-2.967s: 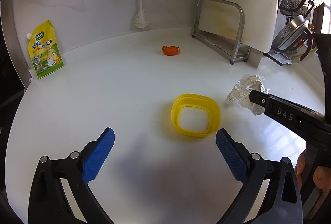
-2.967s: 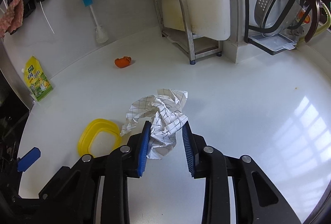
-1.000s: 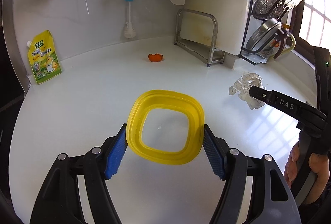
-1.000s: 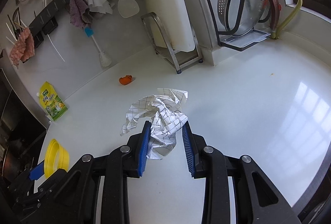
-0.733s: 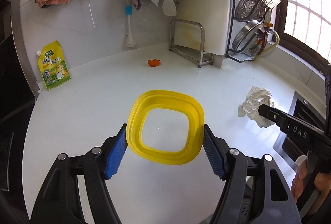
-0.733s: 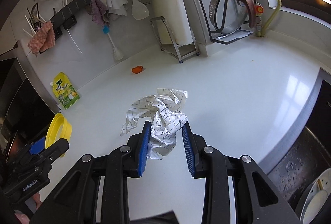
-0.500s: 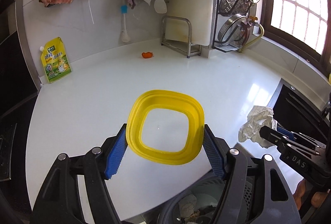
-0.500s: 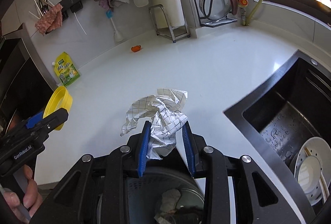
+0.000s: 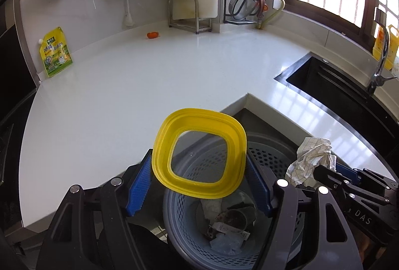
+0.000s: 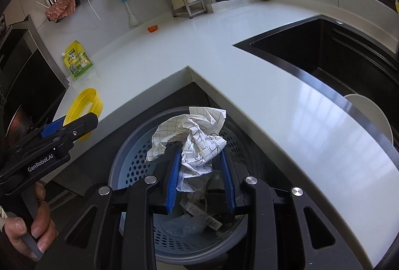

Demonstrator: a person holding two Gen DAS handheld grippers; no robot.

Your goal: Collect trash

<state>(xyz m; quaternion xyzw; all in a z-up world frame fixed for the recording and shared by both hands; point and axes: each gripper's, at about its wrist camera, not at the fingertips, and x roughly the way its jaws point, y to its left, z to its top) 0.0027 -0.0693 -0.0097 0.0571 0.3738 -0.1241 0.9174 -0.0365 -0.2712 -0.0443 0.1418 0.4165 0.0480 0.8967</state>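
Note:
My left gripper (image 9: 199,186) is shut on a yellow square plastic container (image 9: 199,152) and holds it above a grey perforated trash bin (image 9: 274,157) that stands below the counter's inner corner. My right gripper (image 10: 201,177) is shut on a crumpled checked paper (image 10: 197,137) and holds it over the same bin (image 10: 134,157). The paper also shows in the left wrist view (image 9: 311,157), and the yellow container in the right wrist view (image 10: 83,110). The bin holds several pieces of trash. An orange peel (image 9: 152,35) lies far back on the counter.
The white counter (image 9: 124,85) wraps around the bin. A black sink (image 10: 336,58) is at the right with a white plate (image 10: 369,115) in it. A yellow-green pouch (image 9: 54,51) leans on the left wall. A cutting board rack (image 9: 189,13) and dish rack stand at the back.
Both grippers have pulled back from the counter and down over the trash bin, each still holding its item. The bin has come fully into view beneath them.

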